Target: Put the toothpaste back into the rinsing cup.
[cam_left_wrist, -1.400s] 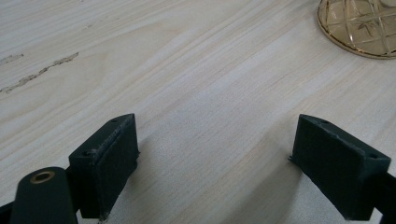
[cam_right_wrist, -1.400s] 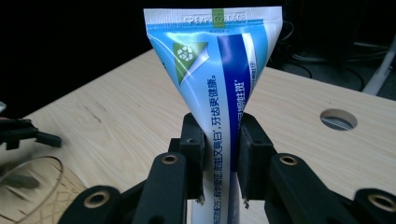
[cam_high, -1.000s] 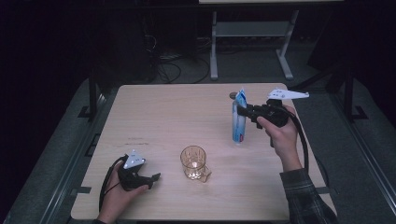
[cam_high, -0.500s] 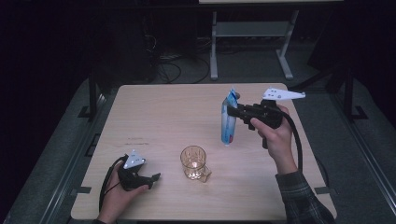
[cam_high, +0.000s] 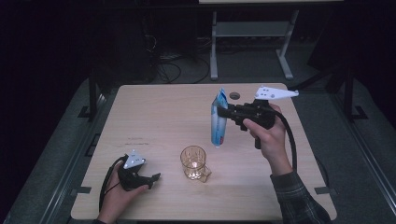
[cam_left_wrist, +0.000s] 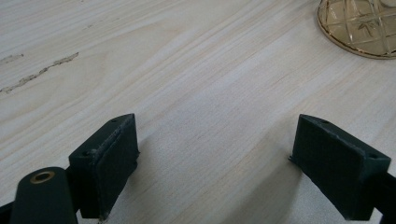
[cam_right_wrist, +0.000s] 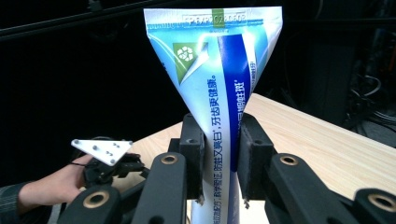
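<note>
1. Since the earlier frame, the right hand-held gripper [cam_high: 224,114] has carried the blue-and-white toothpaste tube [cam_high: 218,122] leftward, nearer the amber cut-glass mug [cam_high: 194,163].
2. Its jaws clamp the tube mid-body, upright, crimped end on top, above the light wooden tabletop [cam_high: 154,116].
3. One mug stands between both hands, unobstructed.
4. The left hand-held gripper [cam_high: 152,179] rests on the tabletop, jaws apart, empty.
</note>
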A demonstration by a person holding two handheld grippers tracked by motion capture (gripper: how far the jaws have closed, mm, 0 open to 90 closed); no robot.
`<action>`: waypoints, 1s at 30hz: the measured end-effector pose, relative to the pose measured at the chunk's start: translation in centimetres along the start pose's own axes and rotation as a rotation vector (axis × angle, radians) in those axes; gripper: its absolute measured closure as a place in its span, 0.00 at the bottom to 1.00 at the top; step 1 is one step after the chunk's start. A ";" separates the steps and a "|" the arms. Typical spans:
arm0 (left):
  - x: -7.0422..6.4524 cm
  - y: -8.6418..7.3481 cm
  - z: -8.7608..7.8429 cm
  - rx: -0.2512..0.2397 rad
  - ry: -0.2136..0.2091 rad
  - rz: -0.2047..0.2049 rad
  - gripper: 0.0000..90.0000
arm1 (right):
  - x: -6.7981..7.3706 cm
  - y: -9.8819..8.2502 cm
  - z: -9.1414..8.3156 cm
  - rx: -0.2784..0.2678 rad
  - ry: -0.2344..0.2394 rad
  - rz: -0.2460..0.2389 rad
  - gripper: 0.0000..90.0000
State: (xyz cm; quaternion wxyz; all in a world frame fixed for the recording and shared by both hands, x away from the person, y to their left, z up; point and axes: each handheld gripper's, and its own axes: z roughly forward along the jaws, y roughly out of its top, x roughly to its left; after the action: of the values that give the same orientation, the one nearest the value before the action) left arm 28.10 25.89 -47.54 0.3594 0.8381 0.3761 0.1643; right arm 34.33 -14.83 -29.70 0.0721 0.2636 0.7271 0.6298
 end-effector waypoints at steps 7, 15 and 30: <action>0.0 0.0 0.0 0.000 0.000 0.001 0.15 | 1.2 0.6 1.2 0.019 0.034 -0.029 0.82; 0.0 0.0 0.0 0.000 0.000 0.001 0.15 | 2.1 0.9 2.2 0.032 0.071 -0.044 0.82; 0.0 0.0 0.0 0.000 0.000 0.001 0.15 | 3.2 0.1 4.2 0.079 0.112 -0.063 0.82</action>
State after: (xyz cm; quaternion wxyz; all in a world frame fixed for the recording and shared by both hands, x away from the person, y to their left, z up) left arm 28.10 25.89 -47.54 0.3592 0.8383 0.3759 0.1643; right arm 33.52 -9.64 -29.71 0.0407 0.2075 0.7624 0.6117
